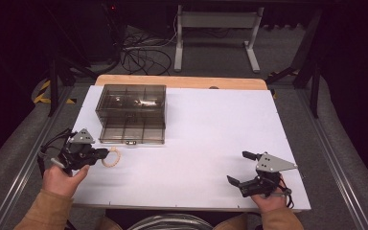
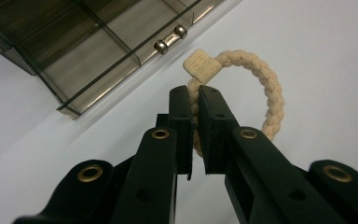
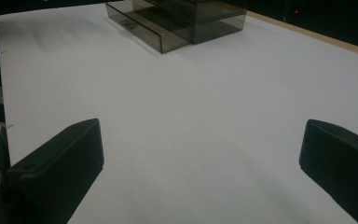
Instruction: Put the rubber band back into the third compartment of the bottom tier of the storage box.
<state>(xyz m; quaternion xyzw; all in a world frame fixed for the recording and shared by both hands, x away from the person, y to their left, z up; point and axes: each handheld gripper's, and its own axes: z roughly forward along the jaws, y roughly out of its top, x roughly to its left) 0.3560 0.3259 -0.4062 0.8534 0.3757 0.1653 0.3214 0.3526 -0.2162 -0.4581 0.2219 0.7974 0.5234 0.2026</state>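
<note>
The smoked plastic drawer box (image 1: 131, 107) is taken as the landmark; it is seen standing on the white table sheet (image 1: 206, 129) toward the far left of the table, its lower drawer (image 1: 132, 131) drawn out toward the person and fitted with a small metal pull (image 2: 170, 39). The braided cream rope ring (image 1: 111, 157) is found just in front of the open drawer, slightly to the left of the pull, and apart from the box. In the left gripper view the ring (image 2: 256, 88) is seen carrying a square cream tag (image 2: 202, 66) on its side nearest the drawer. The left gripper (image 1: 103, 154) is found in front of the box's left corner, clamped on the rope; its jaws are pressed nearly together, with only the cord's thickness between them, just below the tag. Whether the ring is lifted clear of the sheet cannot be determined. The right gripper (image 1: 245, 167) is recorded well away from the box, near the front right of the sheet, with its jaws spread wide and nothing between them. Between the ring and the drawer front only bare white sheet is observed. Beyond the box, the wooden table edge (image 1: 182, 81), a white metal stand (image 1: 216, 33) and loose floor cables (image 1: 139, 55) are noted.
</note>
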